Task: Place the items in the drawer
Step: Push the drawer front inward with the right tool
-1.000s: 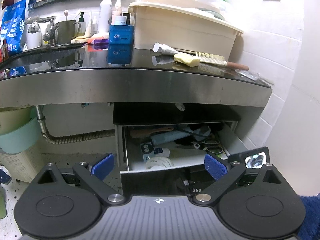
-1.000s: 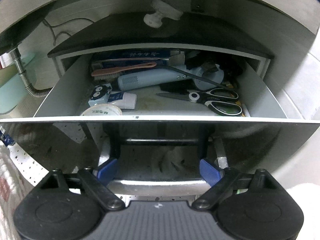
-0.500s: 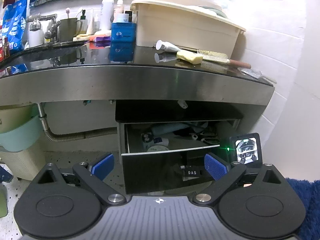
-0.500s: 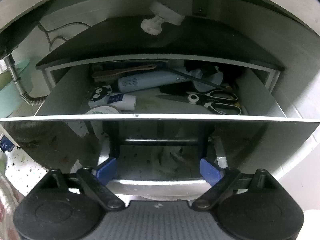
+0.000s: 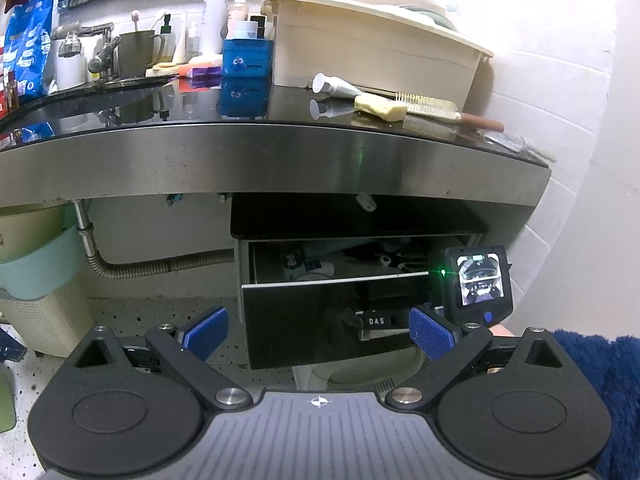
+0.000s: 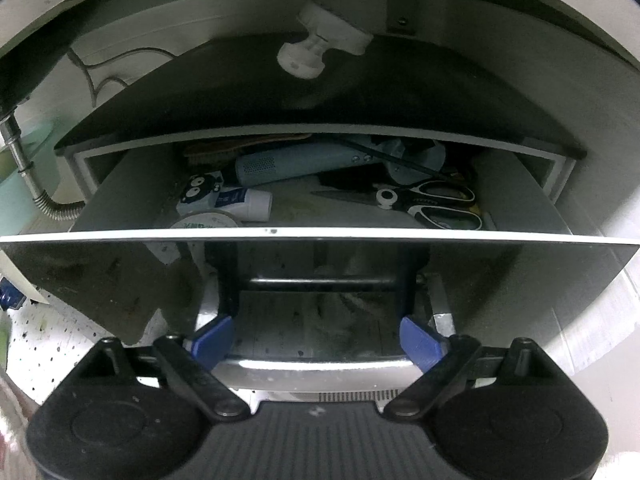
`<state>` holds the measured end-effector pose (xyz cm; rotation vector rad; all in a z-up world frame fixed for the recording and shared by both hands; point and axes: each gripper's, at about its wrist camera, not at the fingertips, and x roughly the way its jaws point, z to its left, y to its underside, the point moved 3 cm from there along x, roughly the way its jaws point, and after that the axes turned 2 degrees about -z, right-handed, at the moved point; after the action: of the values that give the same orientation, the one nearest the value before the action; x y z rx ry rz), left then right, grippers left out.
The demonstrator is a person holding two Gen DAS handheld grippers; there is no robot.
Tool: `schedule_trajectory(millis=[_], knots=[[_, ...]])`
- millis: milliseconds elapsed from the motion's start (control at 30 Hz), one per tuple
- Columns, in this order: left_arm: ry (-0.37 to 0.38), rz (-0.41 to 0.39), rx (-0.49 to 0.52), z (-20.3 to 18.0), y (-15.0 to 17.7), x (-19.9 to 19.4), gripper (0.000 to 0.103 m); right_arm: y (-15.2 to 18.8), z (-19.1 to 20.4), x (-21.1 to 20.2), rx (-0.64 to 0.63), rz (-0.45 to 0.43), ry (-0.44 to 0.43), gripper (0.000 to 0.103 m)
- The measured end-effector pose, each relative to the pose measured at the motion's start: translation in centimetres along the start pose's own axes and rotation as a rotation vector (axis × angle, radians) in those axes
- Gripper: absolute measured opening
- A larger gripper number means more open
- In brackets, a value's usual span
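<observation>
Black drawer [image 6: 320, 280] front hiding round tin [image 6: 206, 222], rear contents shadowed

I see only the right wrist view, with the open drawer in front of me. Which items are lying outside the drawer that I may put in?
Observer: The left wrist view shows a white tube, a pale yellow block, perhaps soap, and a brush. They lie together on the black countertop, above the drawer.
Operator: Is the left gripper holding something?
Observer: No. The left gripper is open and empty, facing the drawer front.
Operator: What stands near those items?
Observer: A cream plastic tub stands directly behind them.
</observation>
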<state>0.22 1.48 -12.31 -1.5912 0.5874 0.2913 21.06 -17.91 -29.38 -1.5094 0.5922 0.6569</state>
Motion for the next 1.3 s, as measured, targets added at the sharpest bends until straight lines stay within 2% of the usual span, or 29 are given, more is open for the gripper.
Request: schedule_trajectory(millis=[567, 700, 933, 1300], knots=[[-0.005, 0.023, 0.008, -0.2, 0.3, 0.3, 0.098, -0.7, 0.0, 0.9, -0.005, -0.001, 0.001, 0.091], [-0.007, 0.023, 0.013, -0.2, 0.3, 0.3, 0.098, -1.0, -0.3, 1.6, 0.0, -0.002, 0.001, 0.1], [-0.006, 0.043, -0.008, 0.1, 0.4, 0.8, 0.098, -0.7, -0.5, 1.5, 0.0, -0.017, -0.003, 0.101], [-0.009, 0.046, 0.011, -0.4, 0.4, 0.9, 0.098, -1.0, -0.5, 1.9, 0.003, -0.022, -0.002, 0.101]])
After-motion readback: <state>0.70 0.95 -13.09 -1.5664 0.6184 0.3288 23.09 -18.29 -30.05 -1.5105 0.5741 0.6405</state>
